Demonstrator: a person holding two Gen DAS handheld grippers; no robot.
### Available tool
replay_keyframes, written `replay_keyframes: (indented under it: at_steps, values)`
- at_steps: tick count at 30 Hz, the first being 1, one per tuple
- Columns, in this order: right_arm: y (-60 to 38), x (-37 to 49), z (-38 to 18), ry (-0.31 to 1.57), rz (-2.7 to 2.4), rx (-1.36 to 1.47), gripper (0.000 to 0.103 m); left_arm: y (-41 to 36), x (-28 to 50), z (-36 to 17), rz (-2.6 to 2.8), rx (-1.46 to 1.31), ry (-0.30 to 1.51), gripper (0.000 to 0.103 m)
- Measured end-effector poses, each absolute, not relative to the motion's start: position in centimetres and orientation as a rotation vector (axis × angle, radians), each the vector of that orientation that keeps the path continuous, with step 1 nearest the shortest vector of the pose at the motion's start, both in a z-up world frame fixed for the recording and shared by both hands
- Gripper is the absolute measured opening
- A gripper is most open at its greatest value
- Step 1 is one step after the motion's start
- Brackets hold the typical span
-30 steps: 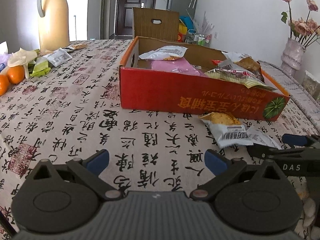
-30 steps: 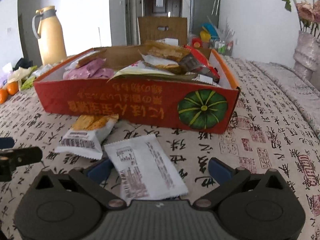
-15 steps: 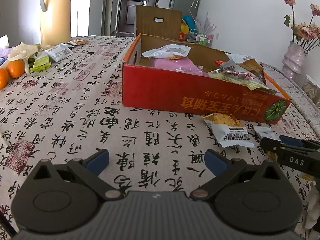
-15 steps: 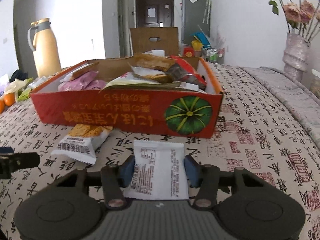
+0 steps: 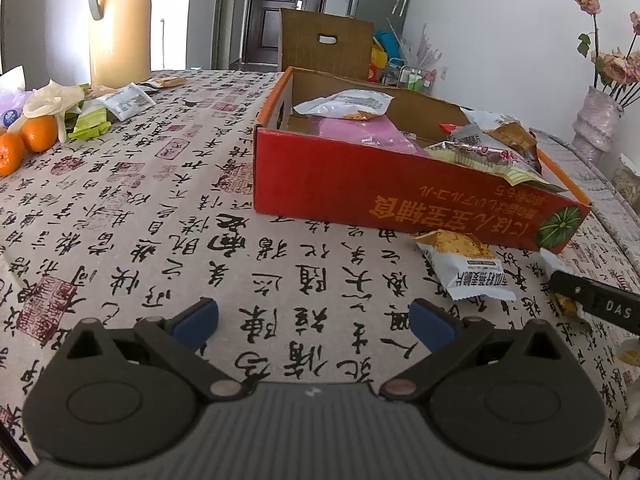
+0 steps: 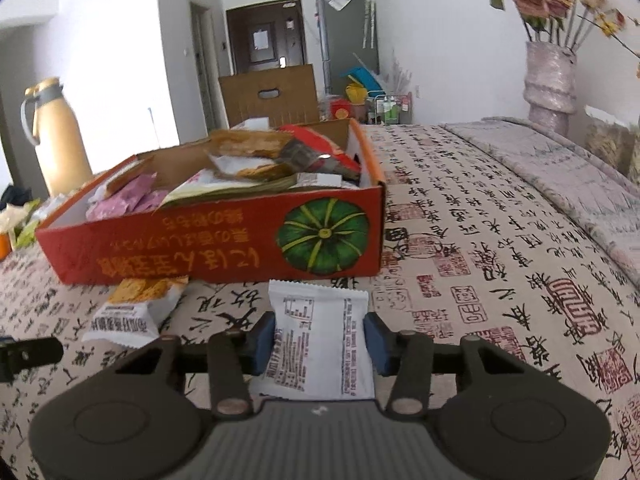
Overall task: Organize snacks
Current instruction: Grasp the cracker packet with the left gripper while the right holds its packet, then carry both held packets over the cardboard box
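In the left wrist view, the left claw (image 5: 314, 322) hangs low in the frame with its pads wide apart, holding nothing. The orange-and-white snack packet (image 5: 464, 270) lies on the tabletop (image 5: 140, 216) at lower right, just in front of the red box (image 5: 384, 196).

In the right wrist view, the right claw (image 6: 319, 342) is clamped on the white snack packet (image 6: 318, 344) at lower centre, near the box front. I think it is best to lift it above the box wall before moving forward, because the thin wrapper can slip or bend. The packet is flat, white, with small printed text.
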State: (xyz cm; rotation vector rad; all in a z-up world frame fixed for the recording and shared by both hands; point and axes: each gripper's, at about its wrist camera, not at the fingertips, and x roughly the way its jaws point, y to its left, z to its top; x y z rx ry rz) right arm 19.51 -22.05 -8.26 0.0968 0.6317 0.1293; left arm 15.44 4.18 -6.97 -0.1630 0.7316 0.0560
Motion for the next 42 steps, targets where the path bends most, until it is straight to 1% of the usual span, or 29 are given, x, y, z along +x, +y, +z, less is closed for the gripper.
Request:
replay_keyframes:
  at_steps: [5, 10, 18, 19, 20, 21, 22, 23, 24, 25, 26, 29, 37, 42]
  values:
    - [-22.7, 19.1, -8.0, 0.594, 0.134, 0.130, 0.046, 3.1, 15.3, -5.3, 0.044, -0.188, 0.717, 0.103]
    - [-23.1, 18.8, -7.9, 0.573, 0.138, 0.155, 0.046, -0.4, 16.4, -3.8, 0.019, -0.133, 0.703, 0.103]
    - [-23.8, 18.4, -7.8, 0.550, 0.117, 0.193, 0.046, -5.1, 20.3, -4.6, 0.053, -0.052, 0.750, 0.103]
    - [-23.8, 18.4, -7.8, 0.548, 0.115, 0.195, 0.046, -5.4, 20.7, -4.9, 0.057, -0.046, 0.760, 0.099]
    - [-23.9, 18.3, -7.8, 0.546, 0.116, 0.197, 0.046, -5.6, 21.1, -5.3, 0.056, -0.042, 0.775, 0.090]
    - [-23.9, 18.3, -7.8, 0.546, 0.119, 0.199, 0.046, -5.7, 21.3, -5.6, 0.054, -0.040, 0.789, 0.084]
    - [-23.9, 18.3, -7.8, 0.545, 0.122, 0.199, 0.046, -5.8, 21.6, -6.0, 0.047, -0.043, 0.807, 0.070]
    - [-23.9, 18.3, -7.8, 0.545, 0.127, 0.198, 0.046, -5.8, 21.9, -6.4, 0.031, -0.049, 0.829, 0.059]
    - [-23.9, 18.3, -7.8, 0.544, 0.131, 0.198, 0.046, -5.9, 21.9, -6.5, 0.021, -0.041, 0.827, 0.057]
    - [-23.8, 18.3, -7.8, 0.543, 0.133, 0.197, 0.046, -5.9, 21.9, -6.5, 0.011, -0.038, 0.823, 0.047]
    - [-23.8, 18.3, -7.8, 0.542, 0.135, 0.197, 0.046, -5.7, 21.9, -6.5, -0.003, -0.048, 0.820, 0.045]
    - [-23.8, 18.3, -7.8, 0.539, 0.140, 0.196, 0.046, -5.1, 21.5, -6.2, -0.018, -0.067, 0.807, 0.043]
    - [-23.7, 17.6, -7.5, 0.495, 0.143, 0.188, 0.046, -4.2, 18.5, -4.0, -0.077, -0.053, 0.710, 0.042]
    - [-23.0, 16.6, -6.7, 0.461, 0.164, 0.136, 0.046, -2.8, 17.4, -2.2, -0.089, -0.046, 0.652, 0.042]
